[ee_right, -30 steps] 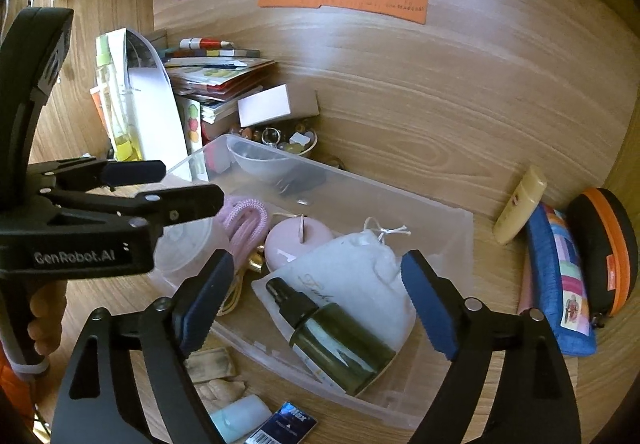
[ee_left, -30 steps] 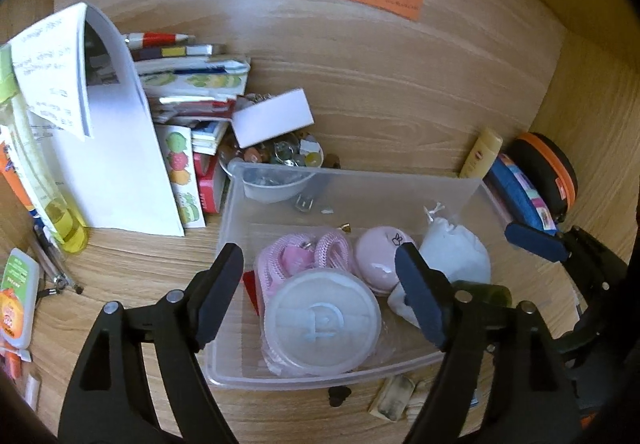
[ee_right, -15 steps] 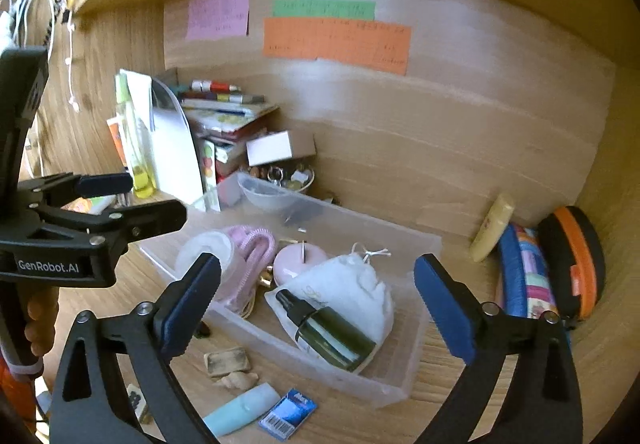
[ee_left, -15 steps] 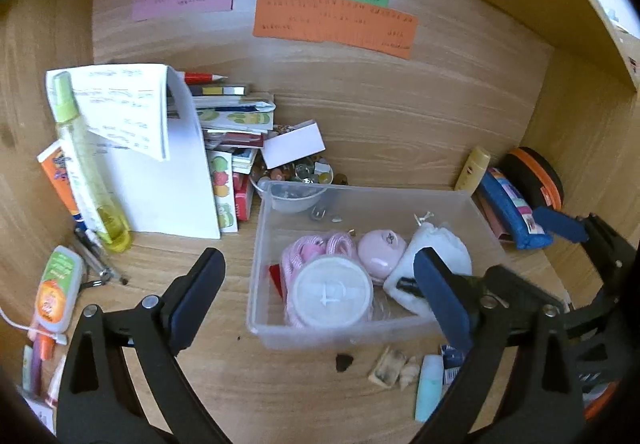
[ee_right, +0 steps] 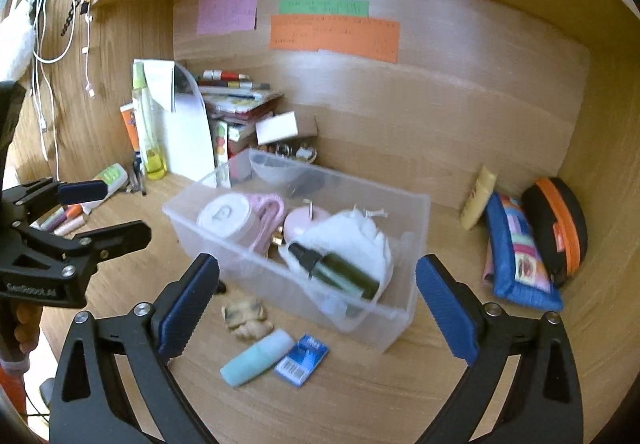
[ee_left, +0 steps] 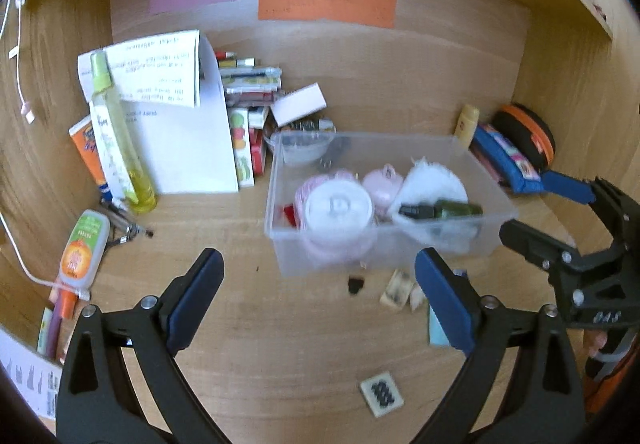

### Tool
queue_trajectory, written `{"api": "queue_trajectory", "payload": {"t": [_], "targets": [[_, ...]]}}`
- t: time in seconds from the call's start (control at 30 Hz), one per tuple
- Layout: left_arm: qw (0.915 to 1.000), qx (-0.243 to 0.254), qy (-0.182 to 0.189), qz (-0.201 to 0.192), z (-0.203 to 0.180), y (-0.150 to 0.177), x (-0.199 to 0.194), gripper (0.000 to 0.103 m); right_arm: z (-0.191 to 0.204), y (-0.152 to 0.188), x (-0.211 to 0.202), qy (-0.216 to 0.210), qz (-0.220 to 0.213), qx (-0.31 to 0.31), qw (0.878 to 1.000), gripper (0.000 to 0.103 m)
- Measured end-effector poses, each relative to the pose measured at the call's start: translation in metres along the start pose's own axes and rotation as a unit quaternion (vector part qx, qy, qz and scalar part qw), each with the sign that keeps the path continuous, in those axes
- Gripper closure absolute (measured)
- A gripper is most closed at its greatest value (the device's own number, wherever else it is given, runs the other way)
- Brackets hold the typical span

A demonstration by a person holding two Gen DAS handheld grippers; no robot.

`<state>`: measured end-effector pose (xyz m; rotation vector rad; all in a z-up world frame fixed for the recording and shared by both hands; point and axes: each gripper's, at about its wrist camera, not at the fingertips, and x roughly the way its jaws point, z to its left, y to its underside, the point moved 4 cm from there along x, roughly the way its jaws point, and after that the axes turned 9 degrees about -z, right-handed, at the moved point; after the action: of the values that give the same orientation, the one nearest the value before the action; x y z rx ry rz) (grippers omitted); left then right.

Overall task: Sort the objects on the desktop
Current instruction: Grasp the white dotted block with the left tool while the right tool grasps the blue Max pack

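A clear plastic bin (ee_left: pixel 494 199) (ee_right: pixel 416 219) stands on the wooden desk. It holds a white round lid (ee_left: pixel 338 205), a pink coiled item, a pink round case (ee_right: pixel 304 224), a white pouch (ee_right: pixel 360 240) and a dark green bottle (ee_right: pixel 340 272). My left gripper (ee_left: pixel 320 298) is open and empty, back from the bin's near wall. My right gripper (ee_right: pixel 316 308) is open and empty, near the bin's front corner. Loose on the desk lie a teal tube (ee_right: pixel 258 362), a blue packet (ee_right: pixel 302 360), a beige lump (ee_right: pixel 246 318) and a patterned tile (ee_left: pixel 381 398).
Papers, books and a yellow spray bottle (ee_left: pixel 120 147) stand at the back left. An orange-labelled tube (ee_left: pixel 82 248) and pens lie far left. A blue pencil case (ee_right: pixel 516 256), an orange-black case (ee_right: pixel 560 228) and a yellow tube (ee_right: pixel 478 197) fill the right corner.
Both grippers have pulled back and up from the bin. The view now takes in the whole desk nook. The bin's contents have not moved.
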<state>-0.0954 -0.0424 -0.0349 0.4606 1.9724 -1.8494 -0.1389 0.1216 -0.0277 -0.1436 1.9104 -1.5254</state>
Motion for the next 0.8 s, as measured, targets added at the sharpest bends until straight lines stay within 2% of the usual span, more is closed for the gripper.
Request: {"api": "queue_trajectory", "payload": {"t": [0.27,0.5,0.7,0.8], "targets": [[0.9988,0.020,0.006,0.045,-0.004,0.045,-0.001,0.006,-0.007,0.039,0.004,0.015,0.047,0.011,0.999,0.005],[0.9950,0.034,0.030,0.089,-0.007,0.084,-0.001,0.006,-0.014,0.068,0.007,0.026,0.087,0.022,0.996,0.005],[0.9923,0.038,0.041,0.111,-0.010,0.101,0.004,0.006,-0.014,0.087,0.012,0.027,0.112,0.019,0.993,0.005],[0.9914,0.059,0.042,0.109,-0.015,0.107,0.005,0.006,-0.013,0.093,0.015,0.025,0.122,0.018,0.992,0.005]]}}
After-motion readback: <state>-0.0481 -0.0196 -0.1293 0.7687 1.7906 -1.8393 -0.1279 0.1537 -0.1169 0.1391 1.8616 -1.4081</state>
